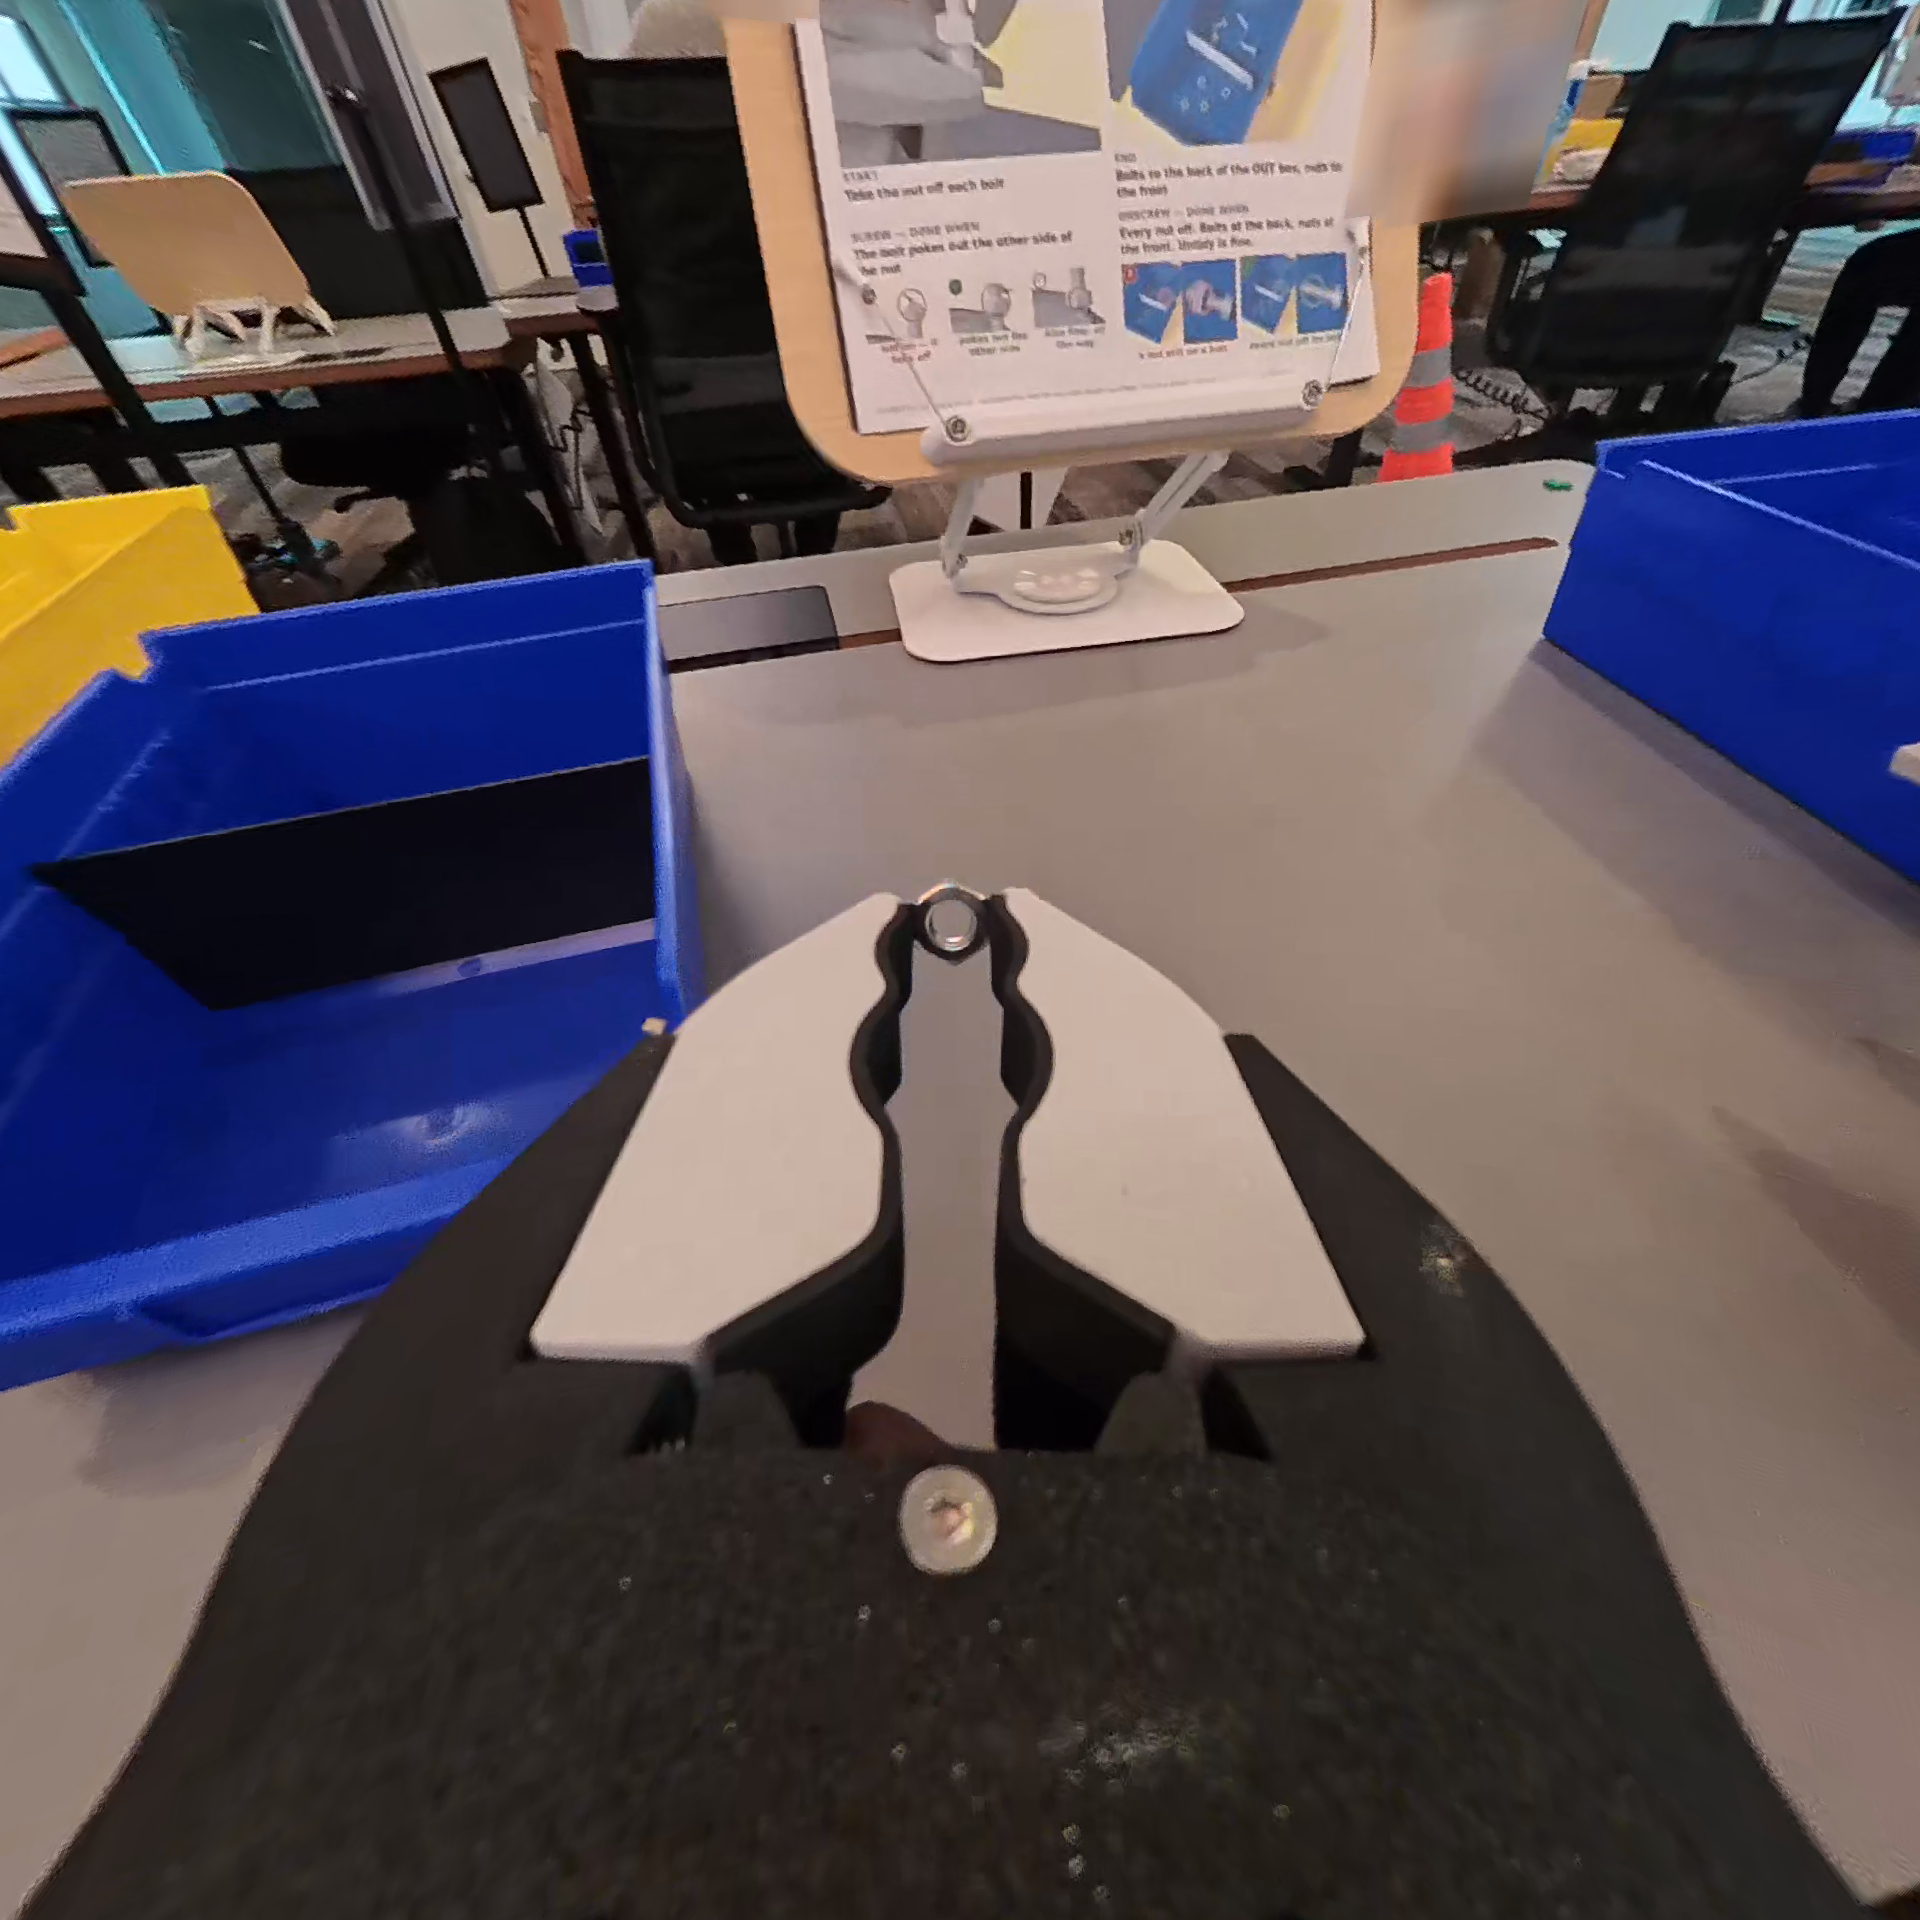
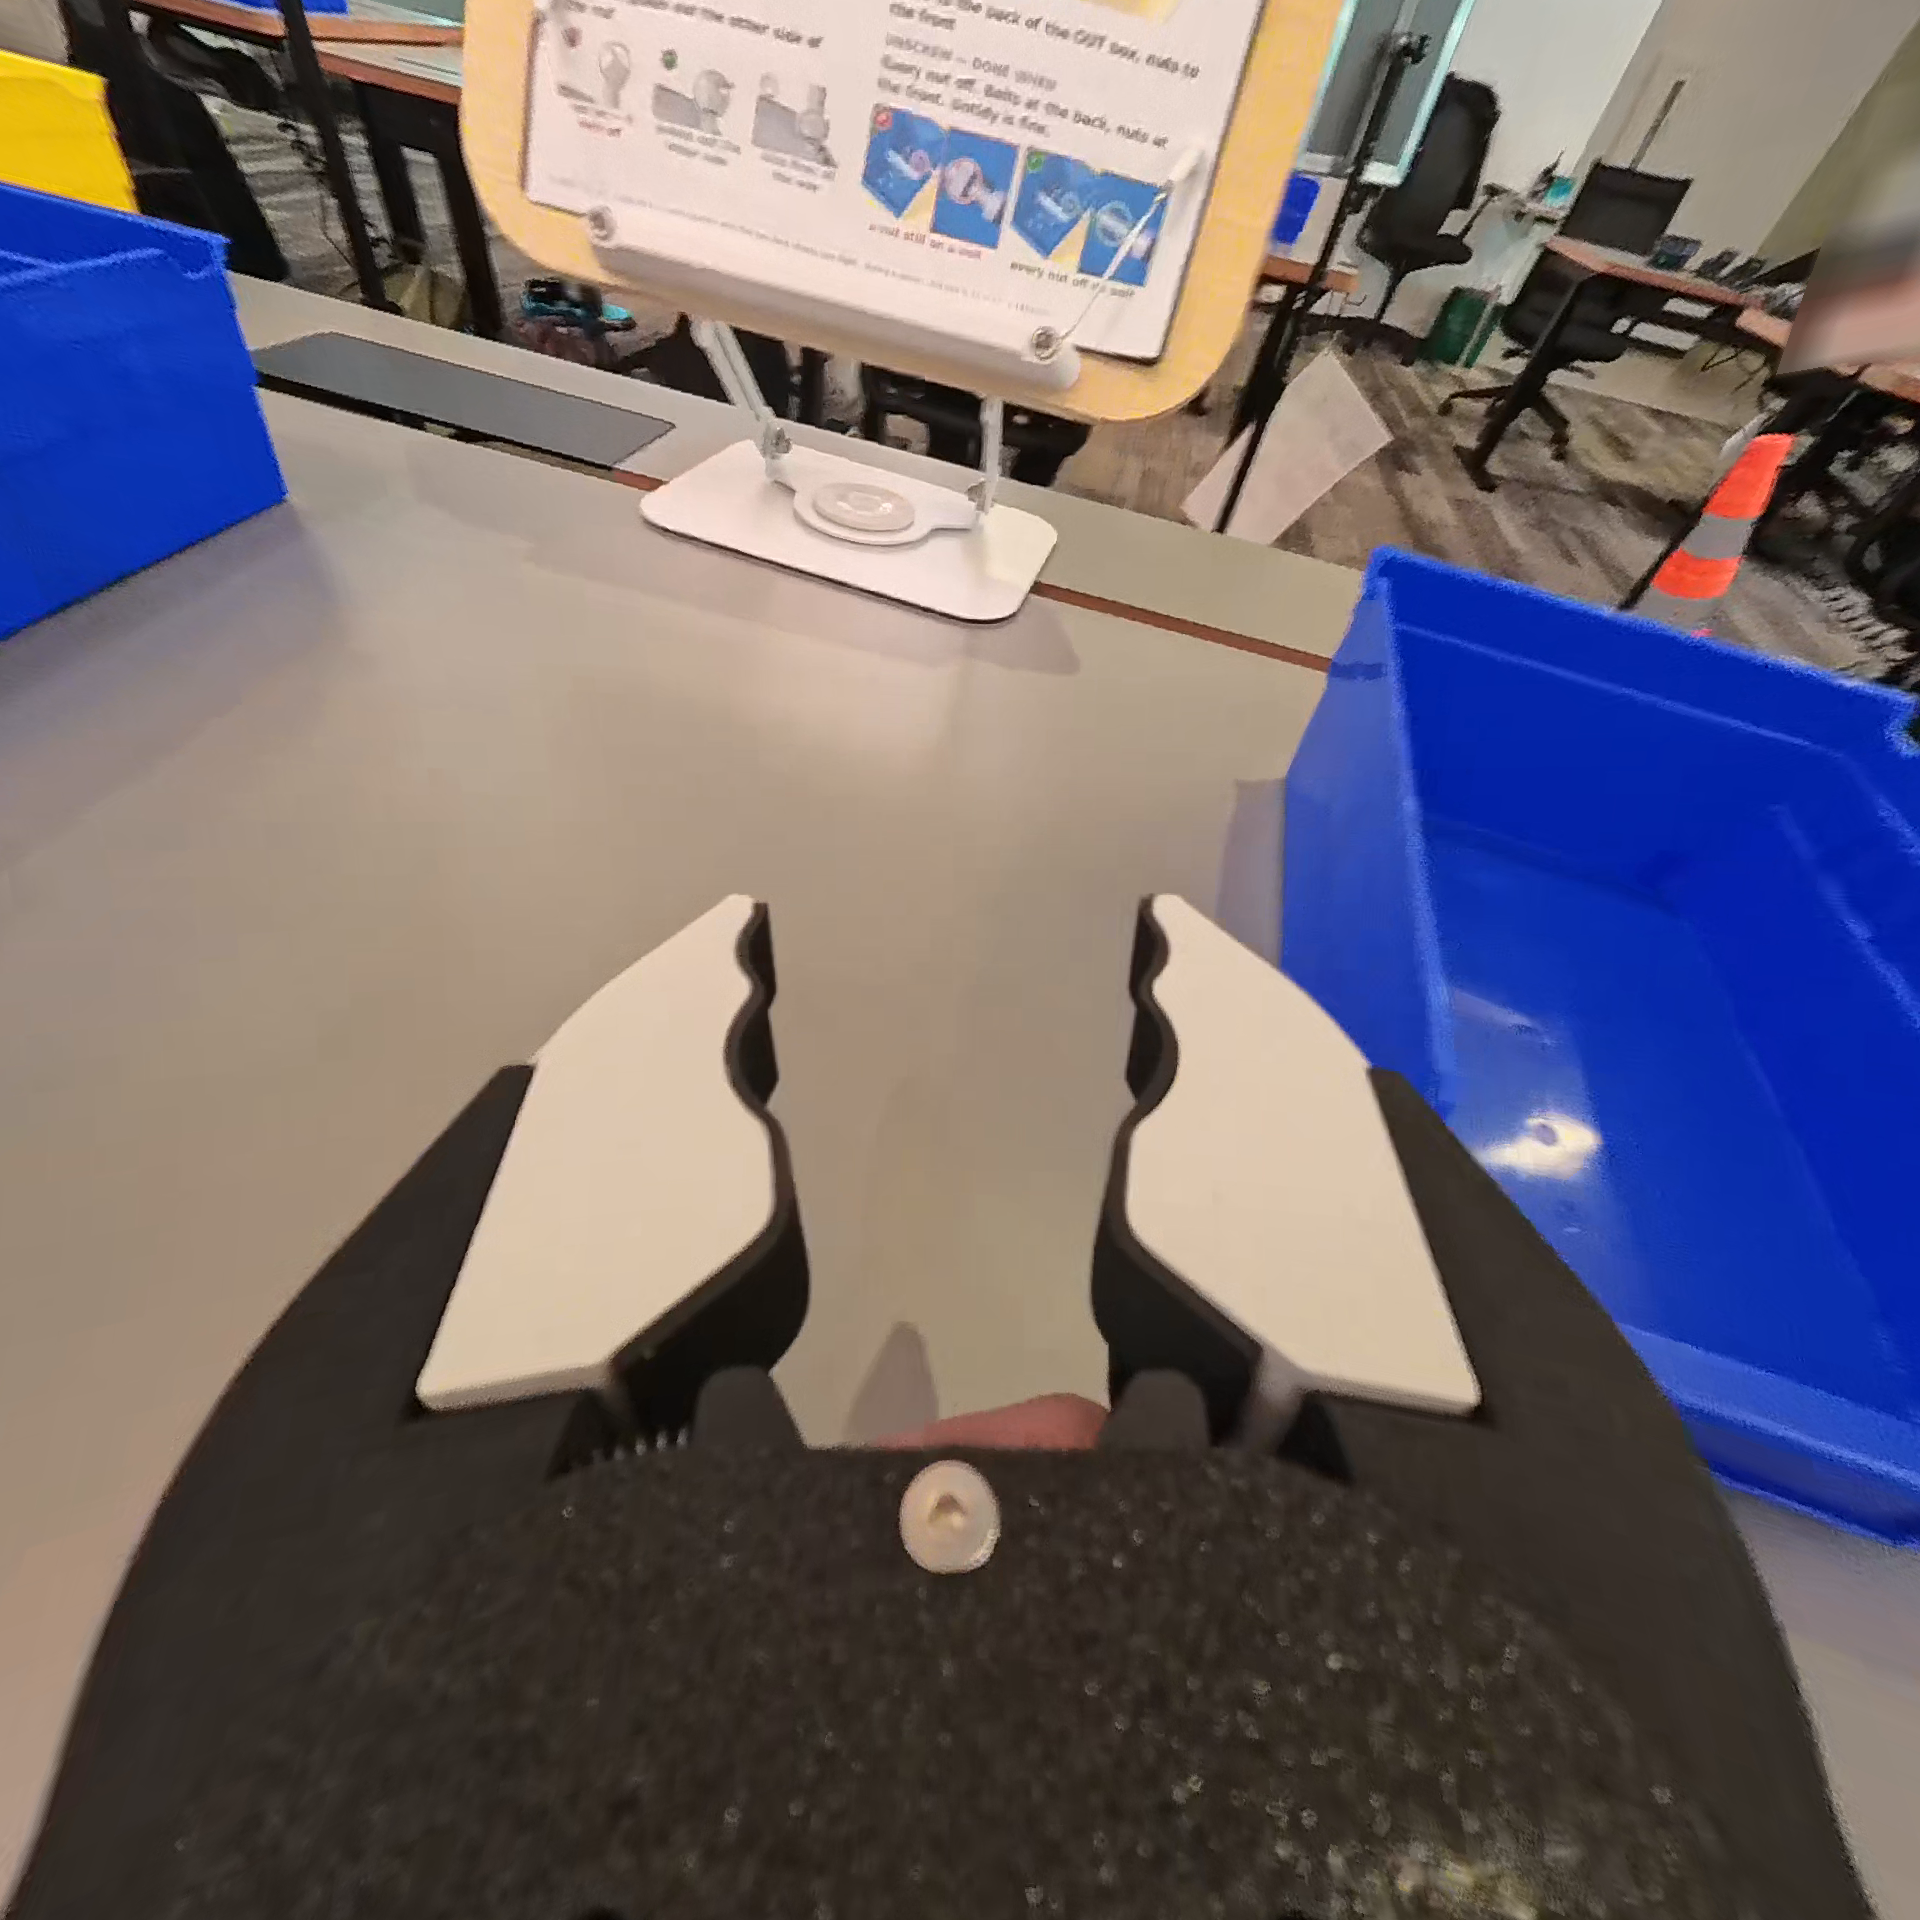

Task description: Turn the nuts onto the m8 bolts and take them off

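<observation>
In the left wrist view, the left gripper [image 1: 948, 914] sits at the centre of the frame, its two pale fingers clenched on a small silver hex nut [image 1: 948, 923] pinched at the very tips, with the threaded hole facing the camera. It hangs above a grey desk [image 1: 1195, 831]. A blue bin [image 1: 312, 935] with a dark divider fills the left of the frame, and another blue bin's corner shows at the upper right.

In the right wrist view, the right gripper [image 2: 954, 935] is at the centre, released, its fingers spread wide and holding nothing. A blue bin [image 2: 1610, 987] lies at the right of that frame; a shiny glint on its floor may be a small metal part, though blur makes this uncertain. No bolt can be made out.

The nut looks light, rigid and smooth, so it would likely slip or twist if pinched loosely. Gripping across two opposite flats, as appears to be the case here, seems the safest hold.
</observation>
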Available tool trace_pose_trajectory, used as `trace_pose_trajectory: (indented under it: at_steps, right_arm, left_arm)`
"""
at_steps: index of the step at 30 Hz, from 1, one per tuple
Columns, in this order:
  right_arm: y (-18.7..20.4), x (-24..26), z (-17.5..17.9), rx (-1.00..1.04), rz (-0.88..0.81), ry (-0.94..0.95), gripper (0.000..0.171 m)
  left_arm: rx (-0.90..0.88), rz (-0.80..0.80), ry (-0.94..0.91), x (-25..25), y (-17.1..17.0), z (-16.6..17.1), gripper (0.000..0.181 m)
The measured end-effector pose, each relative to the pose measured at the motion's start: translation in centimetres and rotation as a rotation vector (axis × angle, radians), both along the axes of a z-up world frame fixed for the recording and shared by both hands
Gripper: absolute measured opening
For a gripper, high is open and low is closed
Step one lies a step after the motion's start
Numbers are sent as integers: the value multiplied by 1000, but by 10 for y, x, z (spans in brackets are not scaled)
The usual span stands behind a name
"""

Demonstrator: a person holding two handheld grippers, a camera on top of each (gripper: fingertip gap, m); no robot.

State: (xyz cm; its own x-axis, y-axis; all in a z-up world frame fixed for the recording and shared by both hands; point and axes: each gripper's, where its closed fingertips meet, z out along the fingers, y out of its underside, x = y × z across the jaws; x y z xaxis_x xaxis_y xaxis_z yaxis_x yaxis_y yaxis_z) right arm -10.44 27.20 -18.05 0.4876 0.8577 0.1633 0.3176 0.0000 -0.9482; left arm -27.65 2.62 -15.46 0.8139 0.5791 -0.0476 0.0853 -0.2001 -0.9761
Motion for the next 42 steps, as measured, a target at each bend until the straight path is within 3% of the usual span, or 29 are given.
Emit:
trace_pose_trajectory:
  at_steps: [3,7,12,20,30,34,39,42]
  right_arm:
    - [26,20,11,54,-90,3,65]
    - [46,36,7,-11,-117,17,65]
    - [36,34,13,9,-80,28,65]
    - [28,32,10,26,-53,-8,60]
    - [69,55,-30,-123,-146,-82,54]
    - [72,54,-40,-152,-129,-113,38]
    - [77,59,-45,-143,-124,-139,9]
    - [79,64,-45,-137,-152,-147,7]
  left_arm:
    - [-66,-51,-2,-1,24,-5,14]
    - [-223,-232,-41,13,78,-25,14]
    - [-612,-538,-21,29,137,-74,14]
    - [-885,-918,7,50,193,-117,14]
    - [-1033,-1032,74,54,200,-141,14]
    - [-1015,-1034,66,53,203,-140,37]
    - [-899,-1028,33,59,192,-125,53]
    - [-754,-979,38,63,176,-96,52]
